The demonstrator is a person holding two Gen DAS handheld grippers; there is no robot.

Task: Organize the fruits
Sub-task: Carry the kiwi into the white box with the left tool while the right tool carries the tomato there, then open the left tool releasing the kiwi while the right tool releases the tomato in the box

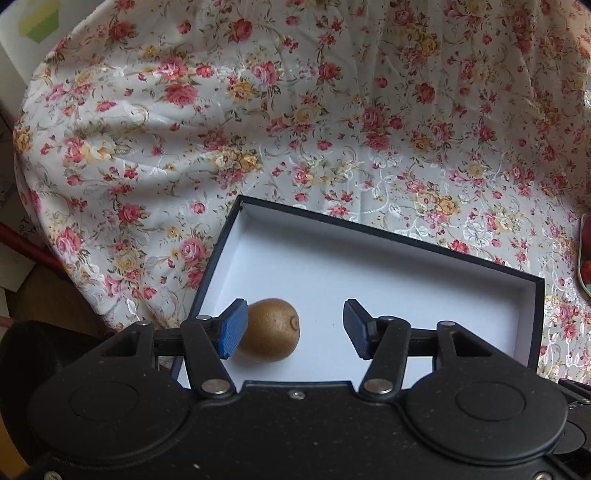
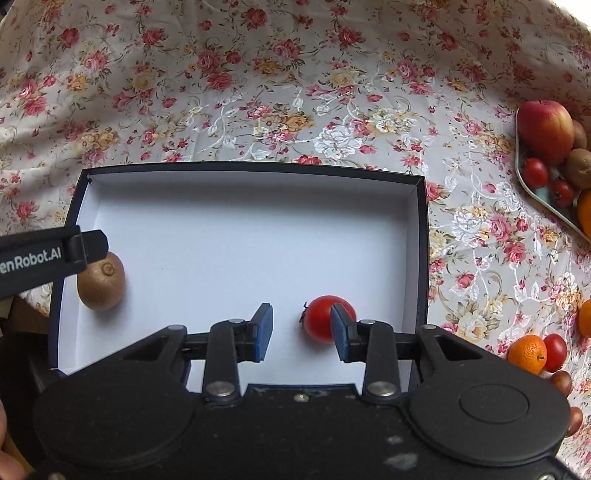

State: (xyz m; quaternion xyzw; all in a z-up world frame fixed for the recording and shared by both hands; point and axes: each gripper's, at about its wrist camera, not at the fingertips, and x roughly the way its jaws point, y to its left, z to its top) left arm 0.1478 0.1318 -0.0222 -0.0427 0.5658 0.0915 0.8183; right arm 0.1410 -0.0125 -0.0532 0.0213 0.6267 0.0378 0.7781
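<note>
Table under a flowered cloth

A pale cloth (image 1: 332, 122) printed with red and yellow roses covers the table, creased and shiny in soft light. At far left, a white board (image 1: 26, 33) with a green shape stands beyond it.

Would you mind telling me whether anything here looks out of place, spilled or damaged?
Nothing looks damaged. The kiwi and tomato lie apart in the box. The only untidy spot is at the right edge: a tangerine and a small red fruit lie loose on the tablecloth, outside the tray.
</note>
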